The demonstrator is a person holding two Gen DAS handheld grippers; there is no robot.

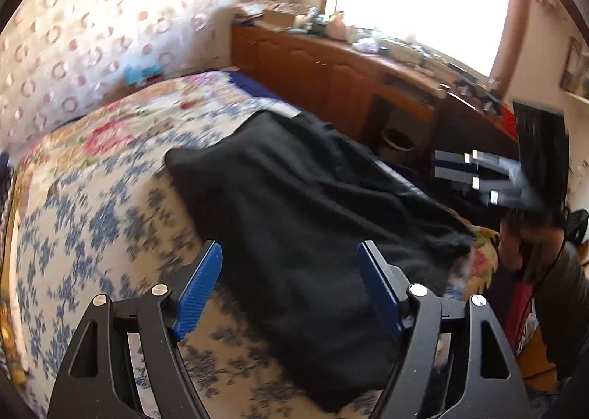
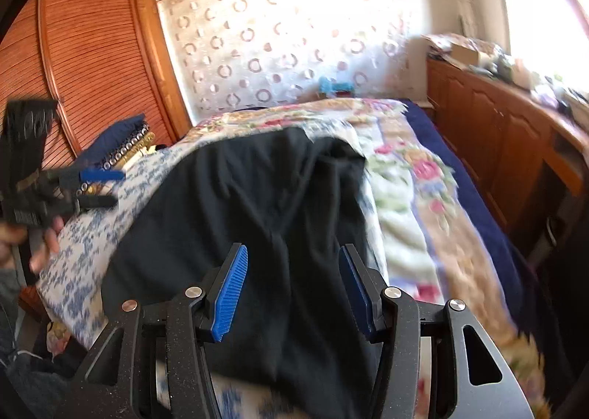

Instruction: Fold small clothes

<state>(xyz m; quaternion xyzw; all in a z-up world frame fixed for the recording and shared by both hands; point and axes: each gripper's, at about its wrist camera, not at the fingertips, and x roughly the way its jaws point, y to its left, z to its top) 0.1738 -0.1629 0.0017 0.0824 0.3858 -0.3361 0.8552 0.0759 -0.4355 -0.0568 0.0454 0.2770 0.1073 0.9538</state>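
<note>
A black garment lies spread and rumpled on a floral bedspread; its near end reaches the bed's front edge. My left gripper hovers open over the garment's near part, blue pads wide apart with nothing between them. In the right wrist view the same garment stretches away from my right gripper, which is open above it with no cloth pinched. Each gripper shows in the other's view: the right gripper off the bed's right side, the left gripper at the left, held by a hand.
Along the bed's right side runs a wooden cabinet with a cluttered top under a bright window. A louvred wardrobe and a dark blue pillow stand at the left. The bedspread has bare floral areas around the garment.
</note>
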